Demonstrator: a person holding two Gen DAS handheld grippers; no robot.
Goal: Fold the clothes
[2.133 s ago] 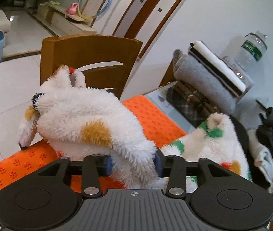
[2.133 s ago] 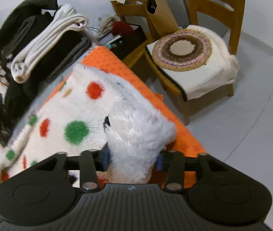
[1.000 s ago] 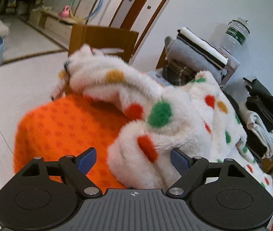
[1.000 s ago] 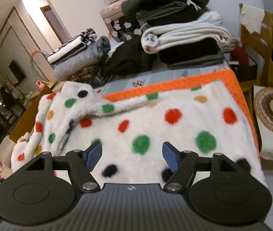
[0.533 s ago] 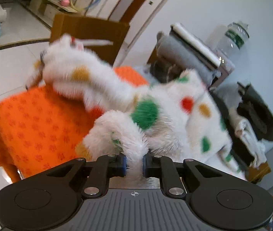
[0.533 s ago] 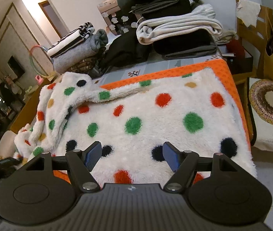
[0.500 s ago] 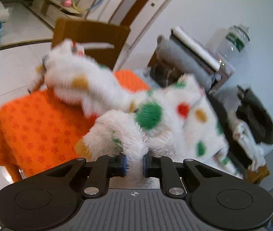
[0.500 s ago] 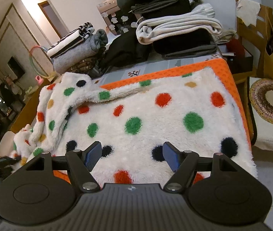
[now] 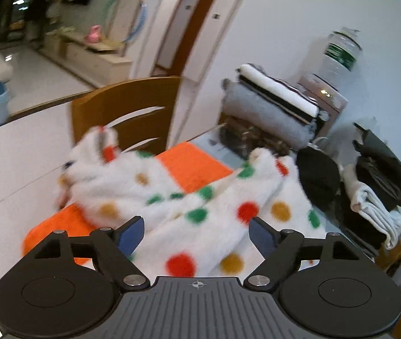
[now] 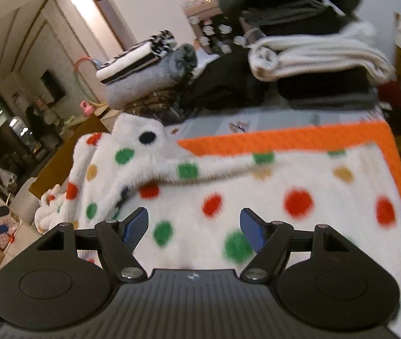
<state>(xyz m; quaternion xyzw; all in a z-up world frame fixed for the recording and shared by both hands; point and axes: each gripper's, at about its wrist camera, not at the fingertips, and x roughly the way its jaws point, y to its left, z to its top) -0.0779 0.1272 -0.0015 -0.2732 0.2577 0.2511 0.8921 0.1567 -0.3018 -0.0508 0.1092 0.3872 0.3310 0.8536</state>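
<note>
A white fluffy garment with coloured polka dots [image 9: 217, 214] lies spread on an orange mat [image 9: 192, 166] on the table. One end [image 9: 93, 152] hangs off the far left edge near a chair. My left gripper [image 9: 197, 233] is open and empty just above the garment's near part. In the right wrist view the garment [image 10: 285, 197] covers most of the orange mat [image 10: 285, 138], with a fold running across its far left part. My right gripper [image 10: 193, 227] is open and empty above the garment's near edge.
Stacks of folded clothes stand at the back of the table: grey and striped ones [image 9: 271, 104], dark and cream ones [image 10: 313, 56]. A wooden chair [image 9: 127, 113] stands behind the table's left end. A water dispenser bottle [image 9: 340, 53] stands by the wall.
My left gripper has let go of the garment fold it was pinching and now stands open. The garment lies flatter on the mat. My right gripper has stayed open and moved closer in.
</note>
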